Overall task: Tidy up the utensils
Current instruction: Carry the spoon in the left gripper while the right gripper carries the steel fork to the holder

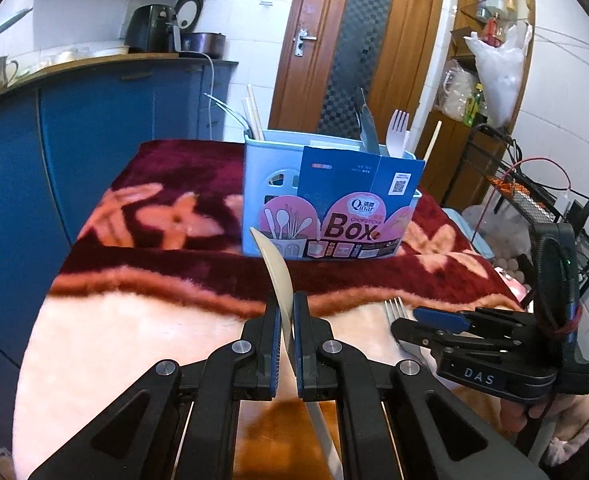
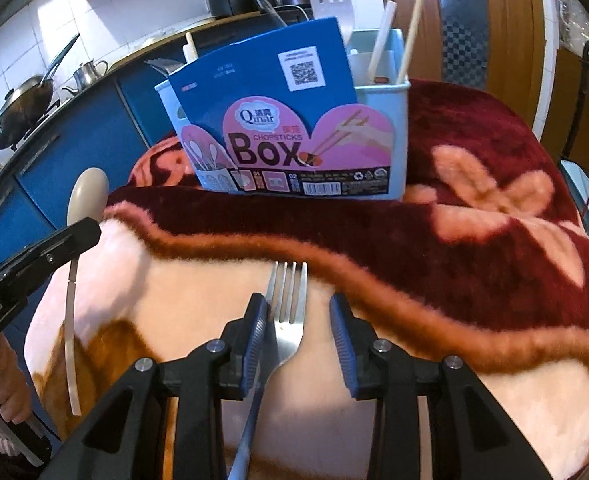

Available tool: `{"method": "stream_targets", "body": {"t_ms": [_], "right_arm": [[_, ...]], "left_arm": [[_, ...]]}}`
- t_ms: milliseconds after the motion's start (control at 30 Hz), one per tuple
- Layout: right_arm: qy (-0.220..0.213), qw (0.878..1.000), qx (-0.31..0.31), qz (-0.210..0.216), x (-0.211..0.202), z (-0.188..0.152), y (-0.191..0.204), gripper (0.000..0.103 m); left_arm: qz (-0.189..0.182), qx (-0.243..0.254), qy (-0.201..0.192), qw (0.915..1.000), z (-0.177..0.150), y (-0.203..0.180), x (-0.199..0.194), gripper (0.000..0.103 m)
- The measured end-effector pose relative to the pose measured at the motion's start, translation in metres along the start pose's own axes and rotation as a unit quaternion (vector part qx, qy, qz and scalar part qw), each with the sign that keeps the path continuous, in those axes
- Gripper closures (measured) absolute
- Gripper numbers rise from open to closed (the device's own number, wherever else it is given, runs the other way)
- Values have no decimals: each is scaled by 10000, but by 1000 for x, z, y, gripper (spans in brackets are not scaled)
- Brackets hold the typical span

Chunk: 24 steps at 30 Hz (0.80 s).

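Left gripper (image 1: 287, 308): jaws nearly closed, both blue pads pinching one cream plastic spoon (image 1: 275, 268) on edge; the bowl sticks out beyond the fingertips toward the box, the handle runs back under the gripper. In the right wrist view the same spoon (image 2: 87, 196) shows its oval bowl above the left gripper's black finger, at the left edge. Right gripper (image 2: 299, 312): jaws spread wide, holding nothing; one metal fork (image 2: 288, 312) lies flat on the blanket between the two pads, nearer the left pad, tines pointing far, handle running back under the gripper. Whether that pad touches the fork, cannot tell. Fork count on the blanket: one, four tines. Beyond both grippers, one light blue utensil box (image 1: 254, 184) stands upright on the dark red band of the flowered blanket (image 1: 174, 216), a blue and pink card reading "CHOPSTICKS Box" across its near face. Standing in the box: one white plastic fork (image 1: 398, 132) at the right, one dark utensil beside it (image 1: 368, 128), pale chopsticks (image 1: 254, 114) at the far left corner, and one more stick (image 1: 432, 140) at the right edge. Blue cabinets (image 1: 94, 120) stand left of the table.
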State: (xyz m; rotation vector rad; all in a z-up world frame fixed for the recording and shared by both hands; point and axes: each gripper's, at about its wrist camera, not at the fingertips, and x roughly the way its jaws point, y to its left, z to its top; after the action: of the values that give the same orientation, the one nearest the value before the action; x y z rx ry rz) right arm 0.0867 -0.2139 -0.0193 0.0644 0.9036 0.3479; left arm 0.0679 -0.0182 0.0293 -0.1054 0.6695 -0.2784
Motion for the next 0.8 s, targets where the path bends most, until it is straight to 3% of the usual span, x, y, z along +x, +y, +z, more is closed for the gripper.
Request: {"method": "stream_targets", "body": {"t_ms": [233, 367, 433, 633, 800], "right_arm": [[17, 9996, 43, 274, 5, 6, -5, 74], [41, 9997, -157, 188, 7, 8, 0, 76], [23, 9997, -189, 149, 7, 8, 1, 88], [-210, 9984, -13, 528, -5, 7, -1, 100], [-570, 9961, 47, 664, -23, 5, 1, 100]], "left_arm": [[-45, -29, -8, 10000, -1, 0, -1, 98], [-62, -17, -24, 10000, -1, -1, -2, 98], [-71, -6, -37, 10000, 0, -3, -4, 98], [-61, 22, -129, 9999, 2, -5, -10, 98], [-65, 25, -255, 9997, 5, -5, -14, 98]]}}
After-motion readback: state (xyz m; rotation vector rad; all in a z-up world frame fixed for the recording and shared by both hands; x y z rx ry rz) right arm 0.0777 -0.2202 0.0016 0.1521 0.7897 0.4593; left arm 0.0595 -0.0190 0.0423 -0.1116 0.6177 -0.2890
